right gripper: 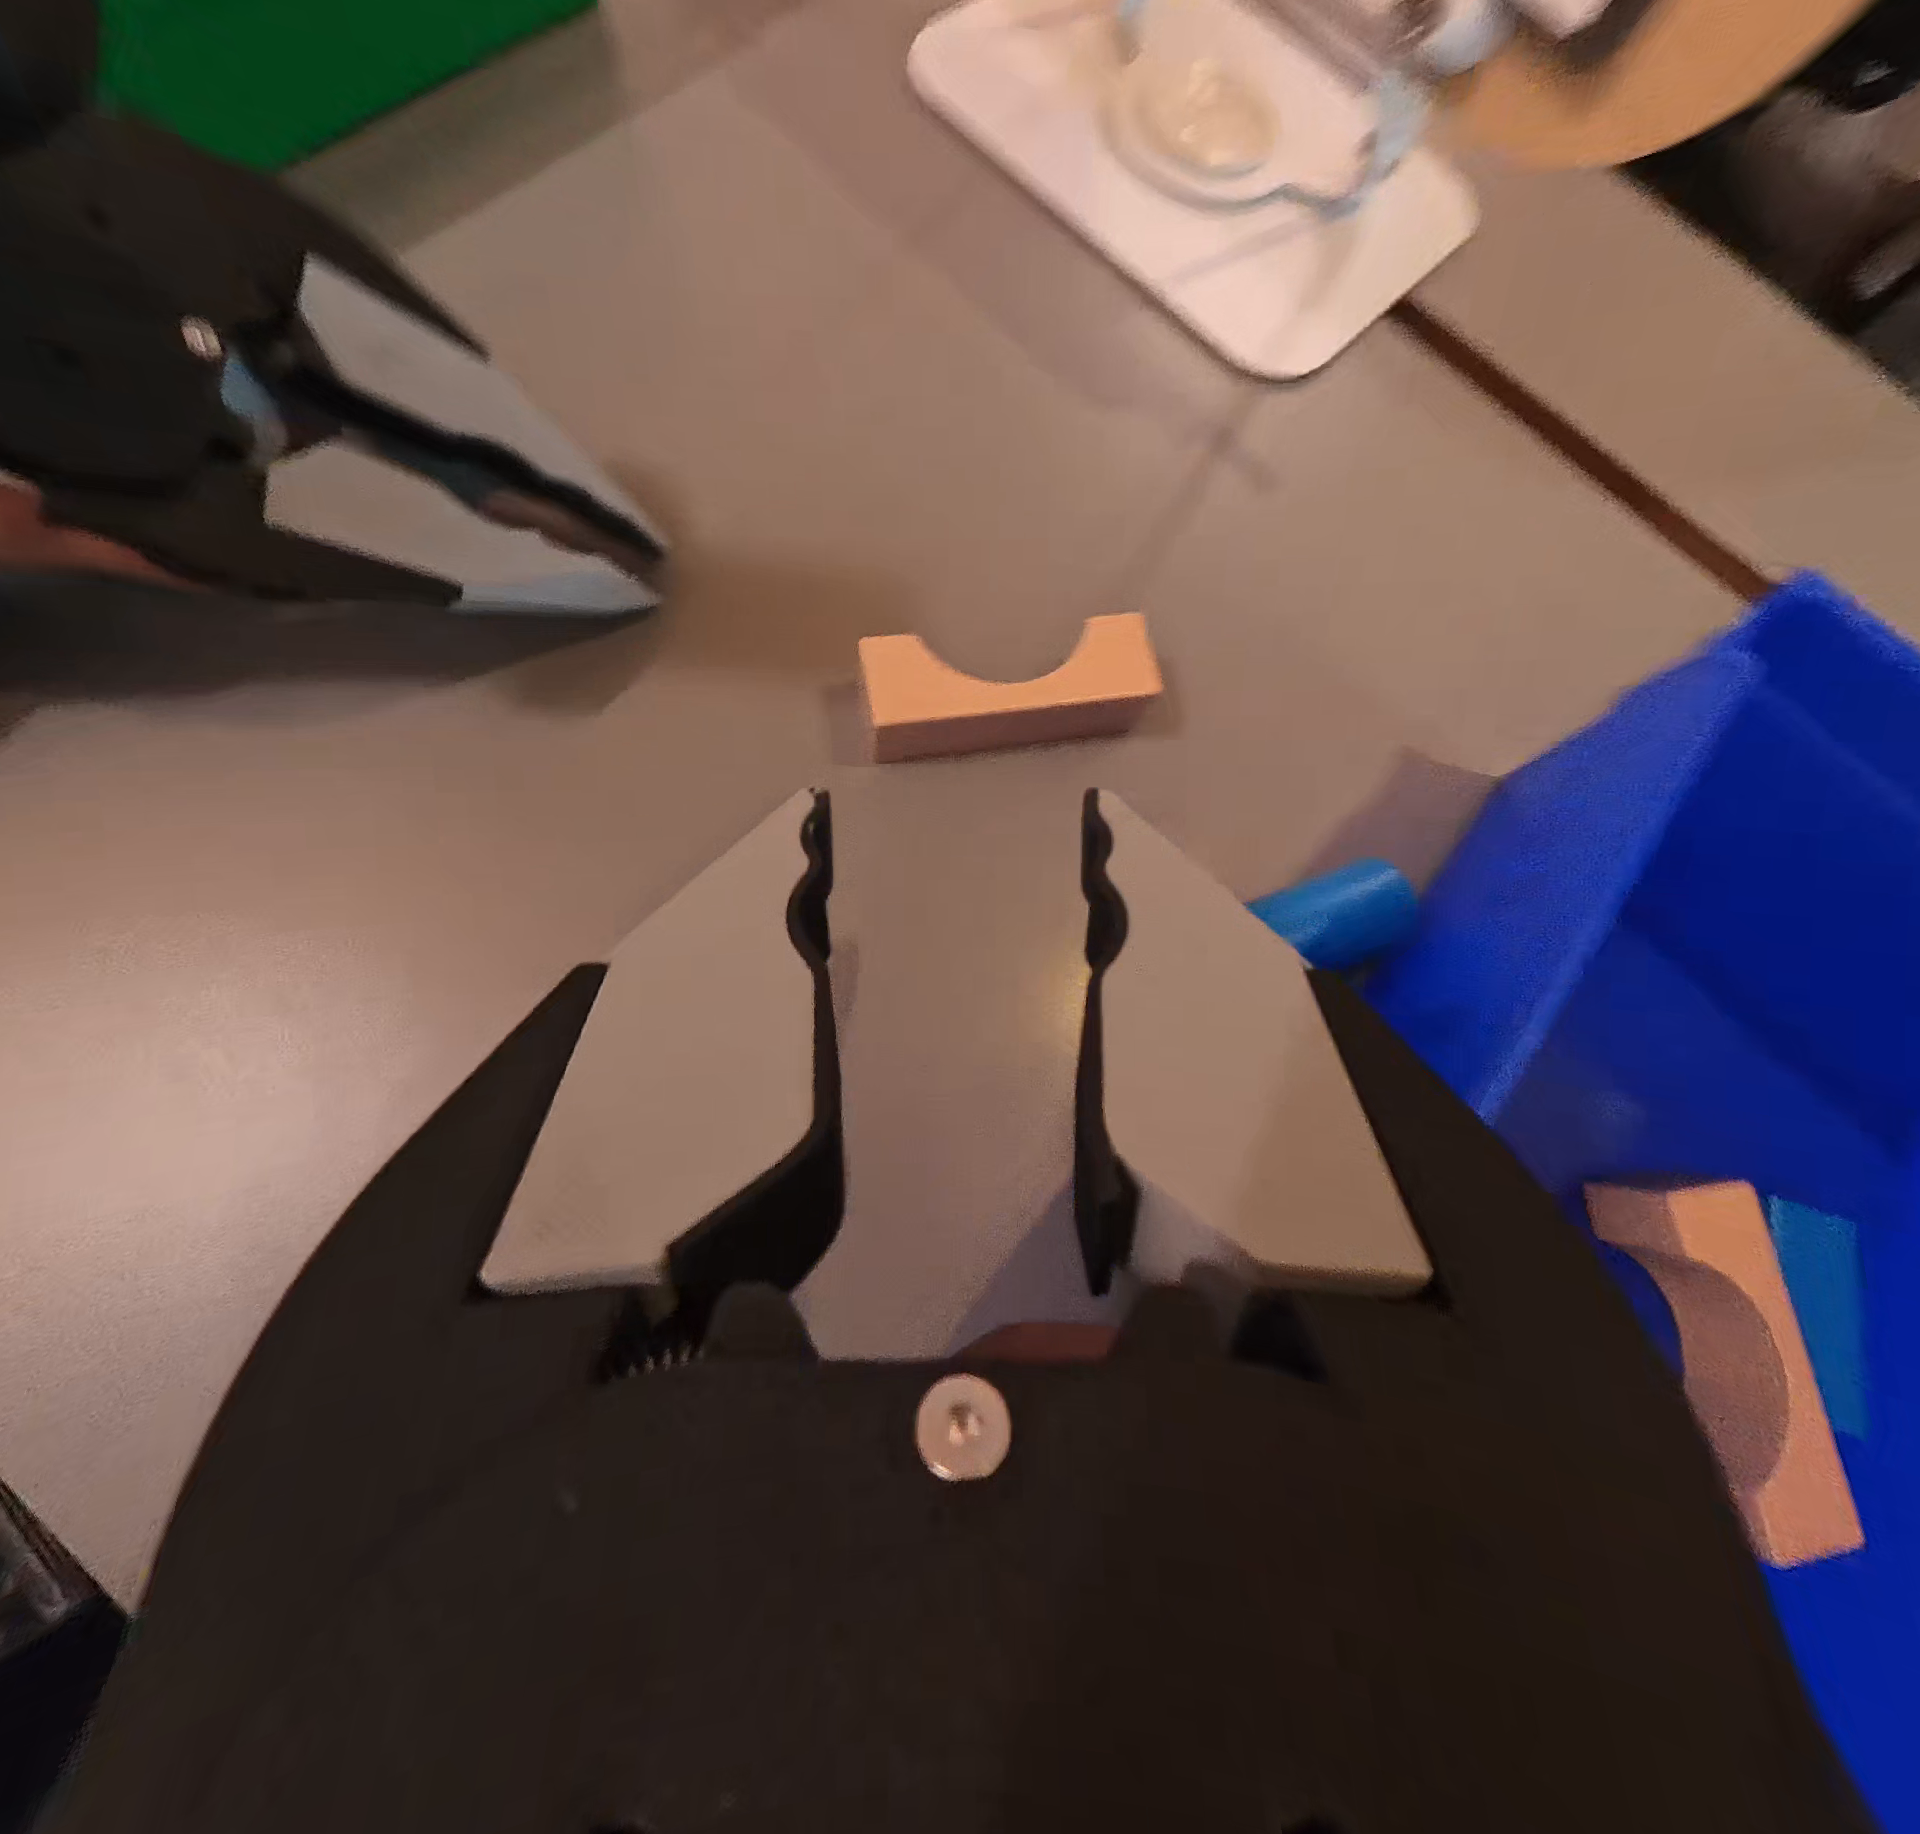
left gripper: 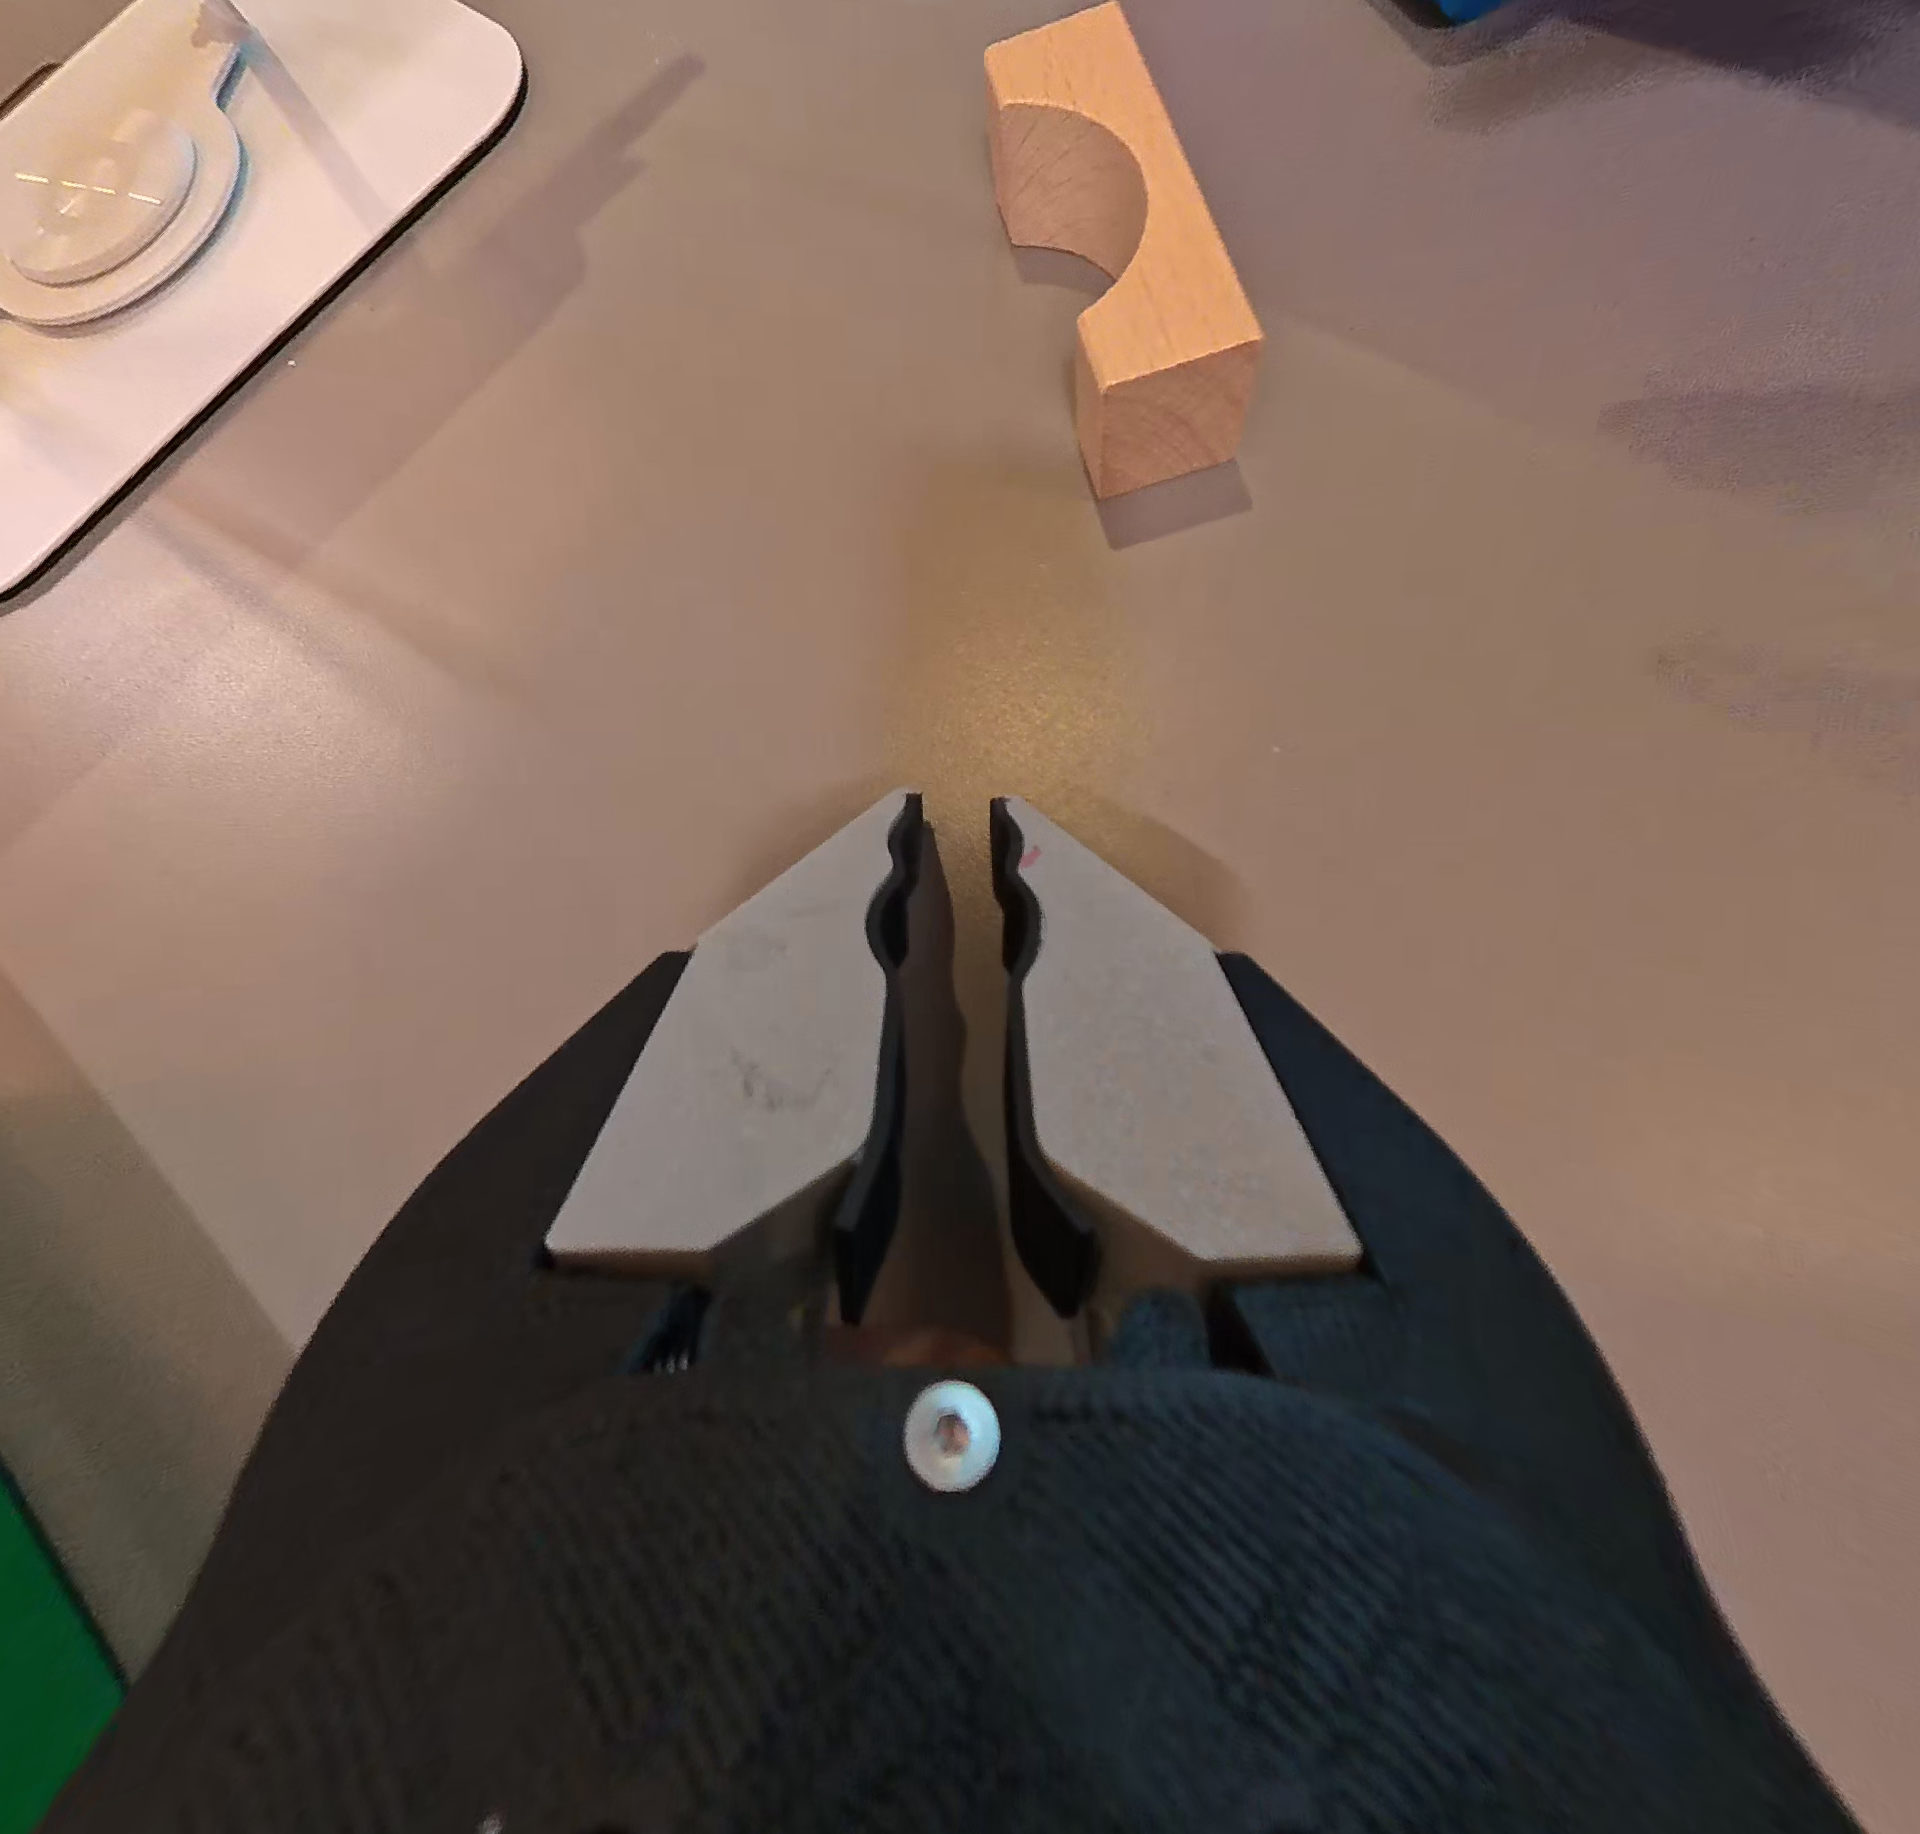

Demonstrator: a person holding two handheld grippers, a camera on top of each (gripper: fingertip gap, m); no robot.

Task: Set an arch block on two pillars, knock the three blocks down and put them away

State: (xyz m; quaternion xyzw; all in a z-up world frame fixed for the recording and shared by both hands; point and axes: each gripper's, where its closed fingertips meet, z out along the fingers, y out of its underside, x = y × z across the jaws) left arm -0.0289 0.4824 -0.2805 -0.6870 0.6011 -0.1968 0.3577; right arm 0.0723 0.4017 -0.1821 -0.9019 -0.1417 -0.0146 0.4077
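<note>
A wooden arch block [left gripper: 1122, 246] lies on its side on the grey-brown table, ahead and to the right of my left gripper [left gripper: 956, 808]. That gripper's jaws are nearly together and hold nothing. In the right wrist view the same arch block [right gripper: 1008, 688] lies just beyond my right gripper [right gripper: 956, 797], which is open and empty. The left gripper [right gripper: 634, 579] shows at the left of that view, its tips pointing toward the block. A second wooden arch block [right gripper: 1725, 1369] lies in the blue bin [right gripper: 1662, 901] beside a blue block [right gripper: 1813, 1296].
A blue cylinder [right gripper: 1340, 911] lies by the bin's near-left side. A white stand base [right gripper: 1195, 195] with a clear holder sits at the back; it also shows in the left wrist view [left gripper: 208, 226]. A green box [right gripper: 343, 18] stands at the far left. My hands' fingertips stand some 15 centimeters from each other. The blue block [right gripper: 1813, 1296] is closer to my right gripper, around 30 centimeters from its tips; the left tips are 40 centimeters off.
</note>
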